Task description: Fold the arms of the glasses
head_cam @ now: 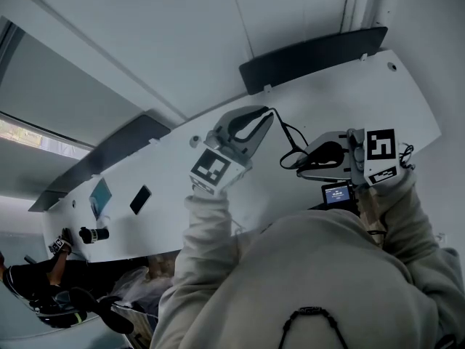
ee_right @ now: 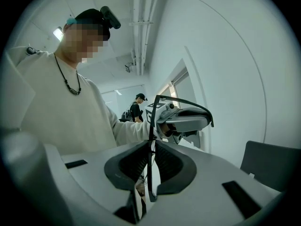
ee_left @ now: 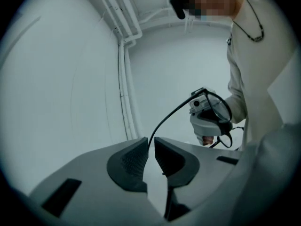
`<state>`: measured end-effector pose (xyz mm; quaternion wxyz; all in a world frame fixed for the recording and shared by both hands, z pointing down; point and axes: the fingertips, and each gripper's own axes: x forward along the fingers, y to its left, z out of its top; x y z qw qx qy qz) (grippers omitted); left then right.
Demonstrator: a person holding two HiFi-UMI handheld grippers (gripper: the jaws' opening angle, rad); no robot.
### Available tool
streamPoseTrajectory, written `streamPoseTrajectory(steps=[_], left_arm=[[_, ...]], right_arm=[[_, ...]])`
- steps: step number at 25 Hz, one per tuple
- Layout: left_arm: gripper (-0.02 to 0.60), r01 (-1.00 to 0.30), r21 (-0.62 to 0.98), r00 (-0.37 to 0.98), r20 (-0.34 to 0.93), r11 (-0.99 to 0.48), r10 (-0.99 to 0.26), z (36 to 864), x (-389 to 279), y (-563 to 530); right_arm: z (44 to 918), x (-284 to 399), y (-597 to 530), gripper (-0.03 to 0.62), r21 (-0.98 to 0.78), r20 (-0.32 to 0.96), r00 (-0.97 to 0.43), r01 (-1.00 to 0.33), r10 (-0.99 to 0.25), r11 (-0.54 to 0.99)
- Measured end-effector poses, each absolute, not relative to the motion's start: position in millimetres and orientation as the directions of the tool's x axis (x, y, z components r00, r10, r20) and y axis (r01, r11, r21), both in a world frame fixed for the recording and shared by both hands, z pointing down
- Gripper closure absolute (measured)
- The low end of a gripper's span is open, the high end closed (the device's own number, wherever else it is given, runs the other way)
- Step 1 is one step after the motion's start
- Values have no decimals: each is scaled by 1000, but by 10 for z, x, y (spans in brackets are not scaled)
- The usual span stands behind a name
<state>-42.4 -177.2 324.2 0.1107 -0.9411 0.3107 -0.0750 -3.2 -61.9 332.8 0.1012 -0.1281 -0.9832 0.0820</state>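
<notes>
Black thin-framed glasses [head_cam: 290, 138] hang in the air between my two grippers, above the white table [head_cam: 407, 100]. My left gripper [head_cam: 263, 116] points toward the right one, and its jaws are closed on the end of one glasses arm [ee_left: 174, 113], which runs out from between the pads [ee_left: 134, 157]. My right gripper [head_cam: 299, 163] is shut on the glasses' front frame [ee_right: 151, 126], which stands upright between its pads. In the right gripper view the arm [ee_right: 188, 101] arches over the left gripper [ee_right: 181, 119]. The left gripper view shows the lens rim [ee_left: 221, 108] at the right gripper [ee_left: 209, 121].
On the table lie a dark phone [head_cam: 140, 199], a light blue item [head_cam: 100, 197] and a small lit screen [head_cam: 338, 193]. Dark chair backs [head_cam: 312, 57] stand along its far edge. Another person [head_cam: 29, 282] sits at the lower left; someone stands far off [ee_right: 136, 107].
</notes>
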Motion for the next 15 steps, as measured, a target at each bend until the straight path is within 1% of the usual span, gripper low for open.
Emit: streamPoseTrajectory(steps=[2, 7, 10, 15], left_arm=[[547, -573, -258, 788, 85, -778, -609, 3265, -429, -1780], [551, -570, -293, 784, 86, -768, -615, 3240, -392, -1787], [558, -563, -310, 785, 90, -766, -613, 3227, -366, -1760], [572, -575, -228, 800, 46, -786, -598, 3200, -397, -1716]], right_arm=[[3307, -24, -603, 537, -193, 167, -946, 244, 276, 950], [3279, -6, -558, 537, -204, 160, -941, 265, 299, 942], [3218, -5, -559, 537, -214, 135, -945, 266, 299, 940], [3148, 31, -568, 537, -218, 90, -954, 261, 285, 940]])
